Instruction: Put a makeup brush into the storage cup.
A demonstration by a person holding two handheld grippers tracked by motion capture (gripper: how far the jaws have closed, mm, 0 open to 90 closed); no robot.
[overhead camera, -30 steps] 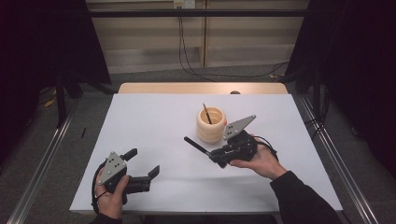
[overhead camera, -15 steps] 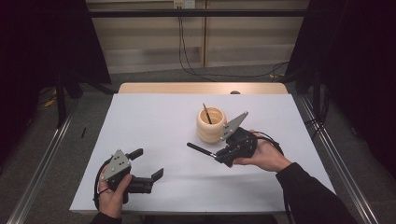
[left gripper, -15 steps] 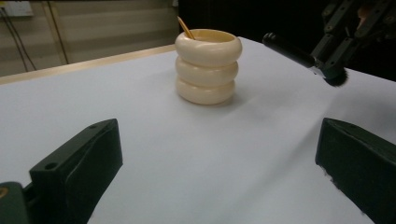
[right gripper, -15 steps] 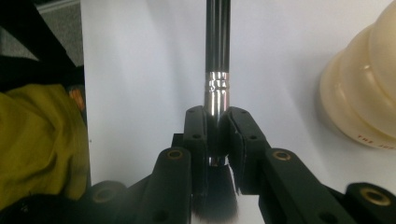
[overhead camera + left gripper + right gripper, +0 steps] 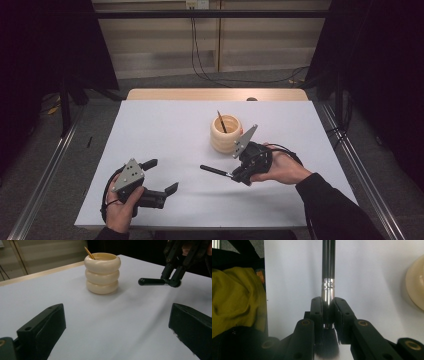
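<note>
R gripper (image 5: 235, 174), mid-frame in the high view, pinches the black brush (image 5: 216, 171) at its silver neck, so tip it up & slide it handle-first into the cream cup (image 5: 226, 134) just above w/o bumping the stick (image 5: 221, 121); L gripper (image 5: 161, 176) stays wide.

The high view looks forward and down from above the person's side, taking in the whole white-covered table (image 5: 165, 130). The left gripper view sits low, close to the tabletop — facing the cream ribbed ring-stacked cup (image 5: 102, 273), also seen from above (image 5: 226, 133). The right gripper view looks close along the black-handled, silver-ferruled brush (image 5: 328, 272).
</note>
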